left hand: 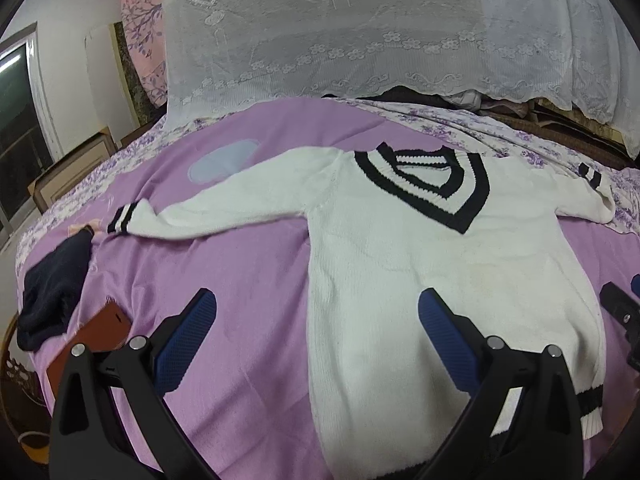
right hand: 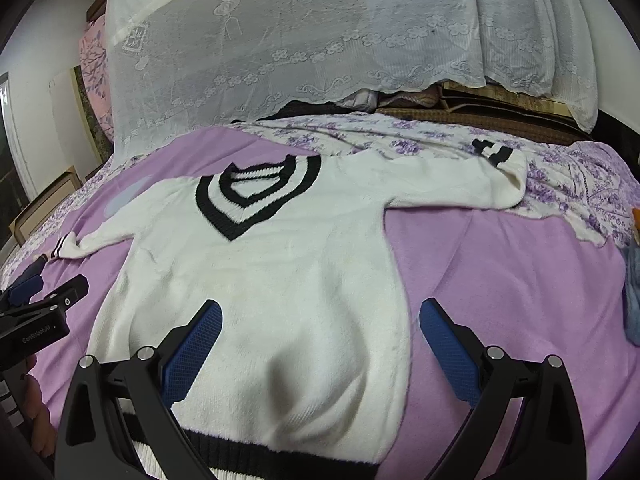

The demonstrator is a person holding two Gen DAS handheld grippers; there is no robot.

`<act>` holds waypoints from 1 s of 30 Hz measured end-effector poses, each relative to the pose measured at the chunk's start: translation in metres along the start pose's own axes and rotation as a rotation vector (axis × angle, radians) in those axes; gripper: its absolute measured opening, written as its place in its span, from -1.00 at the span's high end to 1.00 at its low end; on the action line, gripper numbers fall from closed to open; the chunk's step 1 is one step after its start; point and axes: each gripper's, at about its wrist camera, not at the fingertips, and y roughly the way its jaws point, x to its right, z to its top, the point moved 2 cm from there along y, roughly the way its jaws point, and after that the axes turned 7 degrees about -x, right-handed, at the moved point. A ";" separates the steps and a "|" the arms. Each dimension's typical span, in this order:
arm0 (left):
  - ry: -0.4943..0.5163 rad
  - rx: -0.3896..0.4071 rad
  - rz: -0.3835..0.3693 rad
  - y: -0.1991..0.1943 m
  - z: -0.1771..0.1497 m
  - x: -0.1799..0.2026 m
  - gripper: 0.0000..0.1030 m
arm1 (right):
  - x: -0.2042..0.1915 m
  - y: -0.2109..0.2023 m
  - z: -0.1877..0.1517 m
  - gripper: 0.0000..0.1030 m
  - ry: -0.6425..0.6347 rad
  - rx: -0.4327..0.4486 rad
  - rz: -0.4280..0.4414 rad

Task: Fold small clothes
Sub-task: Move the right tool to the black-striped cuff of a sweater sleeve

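Note:
A white knit sweater [left hand: 420,248] [right hand: 272,264] with a black-striped V collar [left hand: 432,188] lies flat, front up, on a purple blanket [left hand: 248,292] [right hand: 500,272]. Both sleeves are spread out sideways, with striped cuffs at the far left [left hand: 122,218] and far right [right hand: 494,154]. My left gripper [left hand: 316,312] hovers open over the sweater's lower left edge, holding nothing. Over the lower right edge, my right gripper [right hand: 320,316] is open too, with nothing between its blue pads. In the right wrist view the left gripper [right hand: 40,300] shows at the left edge.
A dark garment [left hand: 52,288] and a brown flat case [left hand: 92,340] lie on the blanket at the left. A lace-covered pile [left hand: 380,28] rises at the back, with a floral sheet [right hand: 400,140] in front of it. A blue-grey cloth [right hand: 632,296] sits at the right edge.

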 end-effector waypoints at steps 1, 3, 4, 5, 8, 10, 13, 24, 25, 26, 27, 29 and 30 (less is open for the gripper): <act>0.005 0.005 0.003 0.000 0.005 0.001 -0.91 | 0.003 0.000 0.004 -0.93 0.000 0.000 -0.002; 0.014 0.020 0.008 -0.001 0.018 0.007 -0.91 | 0.016 -0.003 0.021 -0.93 0.005 0.016 -0.022; 0.016 0.026 0.008 0.000 0.028 0.011 -0.92 | 0.021 -0.004 0.028 -0.93 0.009 0.030 -0.036; 0.014 0.030 0.006 0.001 0.037 0.015 -0.92 | 0.032 -0.007 0.040 -0.93 0.020 0.057 -0.060; -0.005 0.024 -0.016 0.011 0.063 0.026 -0.92 | 0.063 -0.012 0.068 -0.93 0.087 0.119 -0.049; -0.017 0.006 -0.029 0.022 0.078 0.036 -0.92 | 0.095 -0.011 0.085 -0.93 0.186 0.168 0.017; -0.014 -0.025 -0.033 0.048 0.094 0.057 -0.92 | 0.148 0.001 0.100 -0.93 0.362 0.211 0.101; -0.052 -0.298 -0.084 0.172 0.075 0.077 -0.92 | 0.240 0.059 0.102 -0.56 0.506 0.181 -0.071; -0.050 -0.300 -0.083 0.174 0.074 0.078 -0.92 | 0.236 0.064 0.107 -0.52 0.456 0.171 -0.110; -0.041 -0.294 -0.071 0.174 0.074 0.081 -0.92 | 0.228 0.073 0.115 -0.45 0.390 0.159 -0.156; -0.035 -0.287 -0.061 0.173 0.074 0.082 -0.92 | 0.221 0.080 0.121 -0.42 0.339 0.151 -0.192; -0.025 -0.273 -0.042 0.172 0.075 0.086 -0.92 | 0.206 0.100 0.135 -0.42 0.236 0.130 -0.263; -0.026 -0.270 -0.042 0.173 0.075 0.088 -0.92 | 0.200 0.107 0.139 -0.42 0.201 0.119 -0.289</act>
